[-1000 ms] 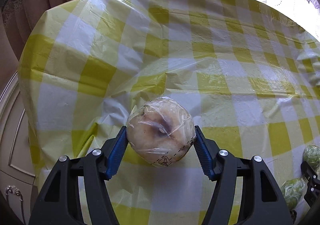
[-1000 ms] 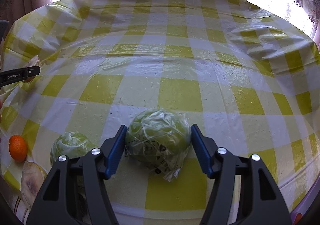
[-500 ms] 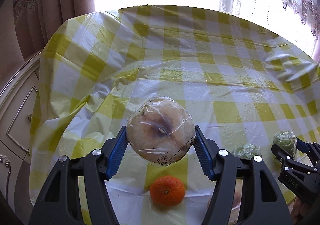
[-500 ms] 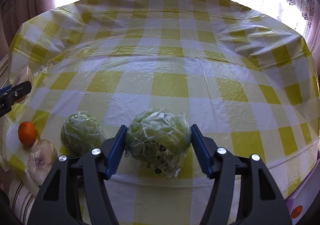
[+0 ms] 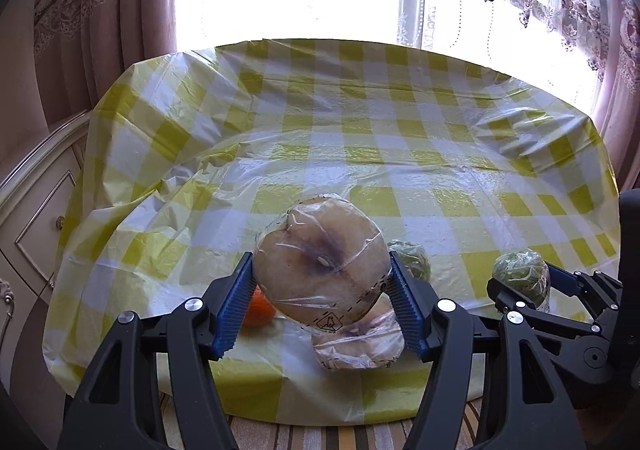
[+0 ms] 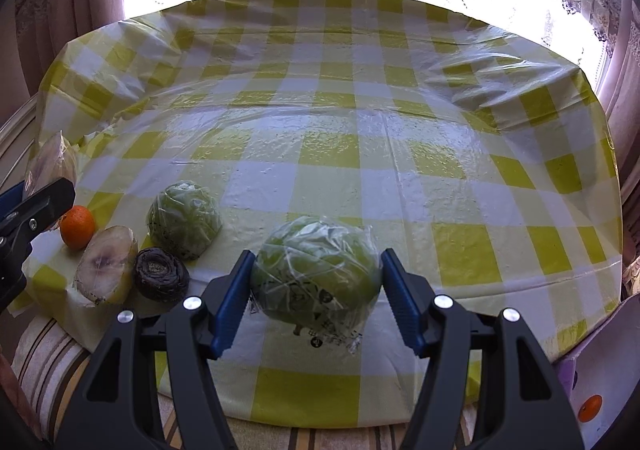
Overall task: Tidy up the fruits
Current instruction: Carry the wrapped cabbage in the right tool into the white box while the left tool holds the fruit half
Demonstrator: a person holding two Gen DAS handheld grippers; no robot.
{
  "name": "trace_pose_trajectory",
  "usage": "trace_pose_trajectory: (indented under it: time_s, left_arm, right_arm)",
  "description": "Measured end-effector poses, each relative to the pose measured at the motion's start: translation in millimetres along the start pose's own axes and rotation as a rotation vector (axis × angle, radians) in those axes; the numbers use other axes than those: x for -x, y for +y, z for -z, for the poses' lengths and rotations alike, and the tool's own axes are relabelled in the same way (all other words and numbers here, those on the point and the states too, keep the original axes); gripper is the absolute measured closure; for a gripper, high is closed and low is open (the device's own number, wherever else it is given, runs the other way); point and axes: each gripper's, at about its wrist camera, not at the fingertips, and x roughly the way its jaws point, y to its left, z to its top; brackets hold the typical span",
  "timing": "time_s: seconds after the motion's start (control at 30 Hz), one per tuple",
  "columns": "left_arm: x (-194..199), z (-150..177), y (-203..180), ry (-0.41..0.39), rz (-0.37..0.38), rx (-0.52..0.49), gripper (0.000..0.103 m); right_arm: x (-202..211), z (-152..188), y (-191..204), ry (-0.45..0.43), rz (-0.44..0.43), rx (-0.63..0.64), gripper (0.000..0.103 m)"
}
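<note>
Left gripper [image 5: 322,292] clamps a wrapped pale fruit half [image 5: 320,262] above the table's near edge; right gripper [image 6: 318,292] clamps a wrapped green fruit [image 6: 316,274]. Below lie an orange [image 6: 78,227], another pale half [image 6: 106,270], a dark piece [image 6: 160,279].

Fruit on checked tablecloth [image 6: 360,154]

A pale, brown-centred cut fruit wrapped in clear film [image 5: 322,270] is seen at centre frame, a film-wrapped green round fruit [image 6: 316,272] at lower centre, and another wrapped green one [image 6: 184,225], a pale cut half [image 6: 106,270], a small orange [image 6: 78,227] and a dark wrinkled round piece [image 6: 160,279] at lower left.
</note>
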Motion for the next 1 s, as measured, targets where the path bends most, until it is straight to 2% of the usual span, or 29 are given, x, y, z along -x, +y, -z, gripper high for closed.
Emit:
trace_pose_trajectory:
  time_s: [0.17,0.27,0.53,0.8,1.0]
  left_arm:
    - [16,10,-15,-0.022,0.03,0.008,0.041]
    - [23,16,-27,-0.014,0.095,0.014,0.041]
    - [32,35,-54,0.003,0.172,0.013,0.041]
    - [39,51,-78,0.007,0.202,-0.019,0.041]
    - [46,61,-100,0.009,0.226,-0.071,0.041]
  right_arm:
    - [14,11,-3,-0.008,0.005,0.002,0.039]
    - [22,19,-7,-0.009,0.011,-0.001,0.039]
    - [42,44,-26,-0.002,0.038,-0.021,0.039]
    - [61,70,-43,0.016,0.066,-0.013,0.039]
    - [73,84,-58,0.017,0.053,-0.027,0.039]
